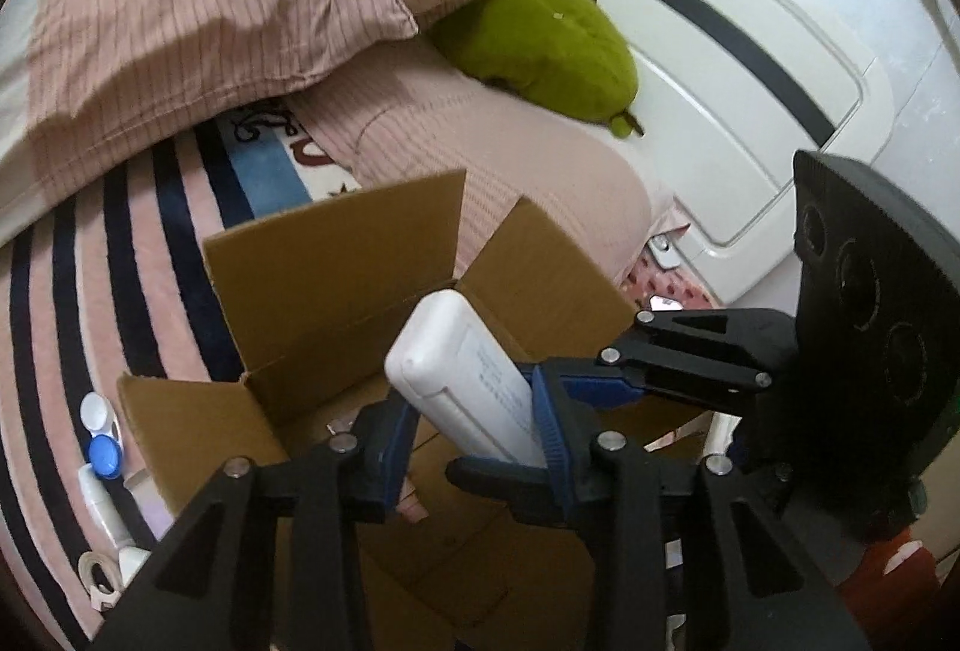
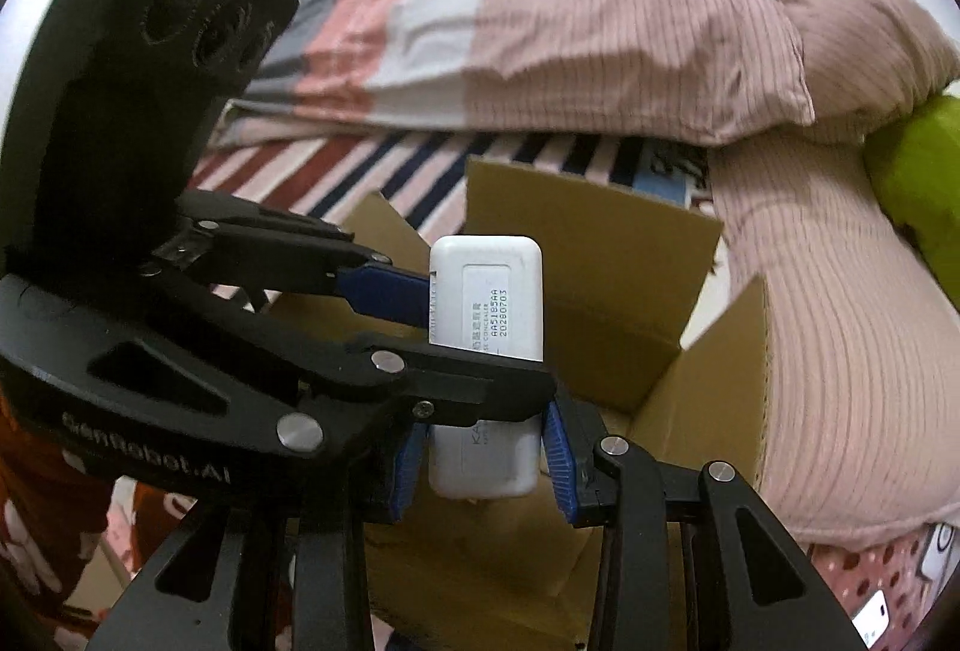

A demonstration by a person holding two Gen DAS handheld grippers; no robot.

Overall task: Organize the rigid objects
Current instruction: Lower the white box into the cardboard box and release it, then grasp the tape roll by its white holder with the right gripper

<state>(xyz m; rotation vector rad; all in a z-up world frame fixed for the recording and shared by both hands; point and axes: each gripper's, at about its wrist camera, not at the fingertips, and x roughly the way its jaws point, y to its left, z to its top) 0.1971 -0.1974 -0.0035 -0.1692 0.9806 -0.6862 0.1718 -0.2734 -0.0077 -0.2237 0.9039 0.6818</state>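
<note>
While both grippers, left [image 1: 474, 423] and right [image 2: 486, 462], clamp it, the white case [image 2: 486, 303] (labelled, round-cornered) stands upright.

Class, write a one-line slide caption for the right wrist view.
Both grippers, right and left, clasp a white plastic case above an open cardboard box.

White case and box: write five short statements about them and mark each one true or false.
1. The white case sits between the pads of the right gripper. True.
2. The case is over the cardboard box. True.
3. The box flaps are folded shut. False: the flaps stand open.
4. A green plush toy lies inside the box. False: the plush toy lies on the bed beside the pink pillow.
5. The right gripper's pads are red. False: they are blue.
</note>
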